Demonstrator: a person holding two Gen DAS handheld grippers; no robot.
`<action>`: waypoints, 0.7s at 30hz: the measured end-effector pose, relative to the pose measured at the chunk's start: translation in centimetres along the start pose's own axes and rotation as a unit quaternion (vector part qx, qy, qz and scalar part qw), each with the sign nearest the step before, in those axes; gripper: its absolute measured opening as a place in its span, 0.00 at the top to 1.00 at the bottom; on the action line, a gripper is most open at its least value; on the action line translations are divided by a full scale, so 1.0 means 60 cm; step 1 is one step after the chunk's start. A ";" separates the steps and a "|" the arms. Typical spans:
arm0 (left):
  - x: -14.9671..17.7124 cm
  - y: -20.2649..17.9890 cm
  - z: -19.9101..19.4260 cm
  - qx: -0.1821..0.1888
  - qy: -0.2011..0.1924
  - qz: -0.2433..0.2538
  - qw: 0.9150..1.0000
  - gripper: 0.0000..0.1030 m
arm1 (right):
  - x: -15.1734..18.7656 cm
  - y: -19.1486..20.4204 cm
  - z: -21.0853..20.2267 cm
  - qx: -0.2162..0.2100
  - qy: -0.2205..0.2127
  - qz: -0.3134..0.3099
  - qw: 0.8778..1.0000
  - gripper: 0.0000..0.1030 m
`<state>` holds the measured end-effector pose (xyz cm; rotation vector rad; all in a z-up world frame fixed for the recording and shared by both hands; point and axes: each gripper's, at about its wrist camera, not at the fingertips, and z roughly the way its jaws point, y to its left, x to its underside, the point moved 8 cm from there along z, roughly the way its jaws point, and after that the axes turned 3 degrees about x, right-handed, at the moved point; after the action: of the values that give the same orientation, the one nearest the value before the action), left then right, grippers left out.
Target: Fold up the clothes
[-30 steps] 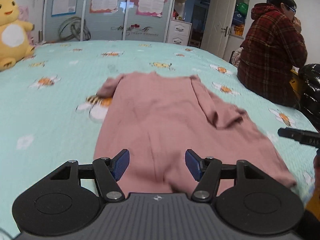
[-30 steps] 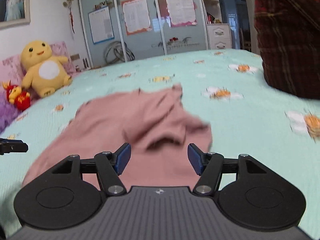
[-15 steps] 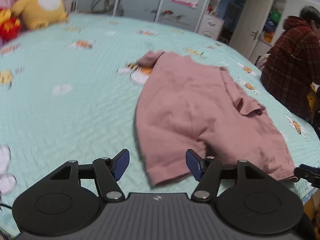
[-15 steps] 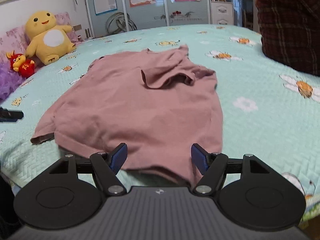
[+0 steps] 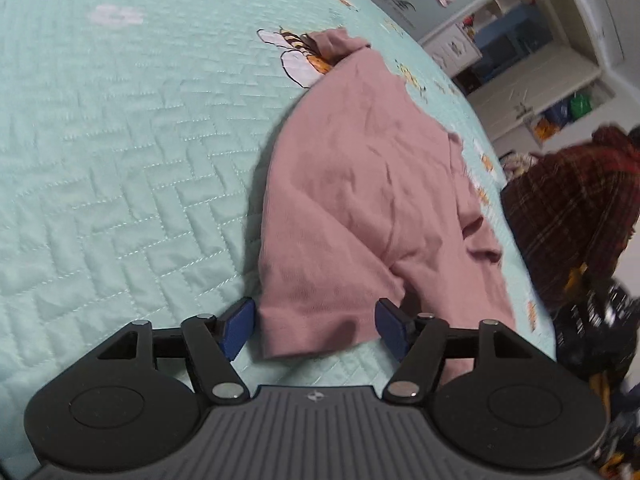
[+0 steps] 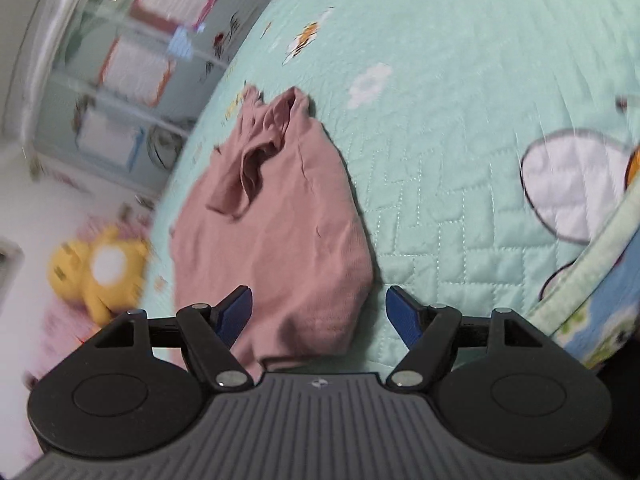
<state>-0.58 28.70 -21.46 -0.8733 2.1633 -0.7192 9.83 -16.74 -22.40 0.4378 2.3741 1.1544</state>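
Shirt (image 5: 360,200), pink, lies spread flat on the bed (image 5: 120,140), which has a mint quilted cover with bee and flower prints. One sleeve is folded over onto the body, bunched near the far end in the right wrist view (image 6: 256,152).

Left tool (image 5: 314,326) sits low over the near hem corner on its side; jaws apart, just been widening, blue pads (image 5: 238,326) either side of the hem edge, not pressing the cloth. Nothing held.

Right tool (image 6: 318,318) is at the other near hem corner; jaws apart, also just been widening. Left pad overlaps the cloth in view, right pad (image 6: 404,318) is over bare cover just beside the shirt edge. No grip on the fabric.

Both views are tilted and partly blurred. A person in a dark red plaid jacket (image 5: 572,208) sits at the far bed edge in the left wrist view. Yellow plush toy (image 6: 100,268) sits past the shirt in the right wrist view, blurred. Wardrobe doors with posters (image 6: 140,68) stand behind the bed.
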 end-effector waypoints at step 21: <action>-0.064 -0.087 -0.227 0.049 -0.094 0.088 0.991 0.94 | -0.049 0.090 -0.101 -0.049 -0.034 -0.087 0.994 0.96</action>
<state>-6.92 31.48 -8.06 -0.6630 1.9907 -0.6236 9.49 -18.84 -14.01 0.2282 2.2360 1.1514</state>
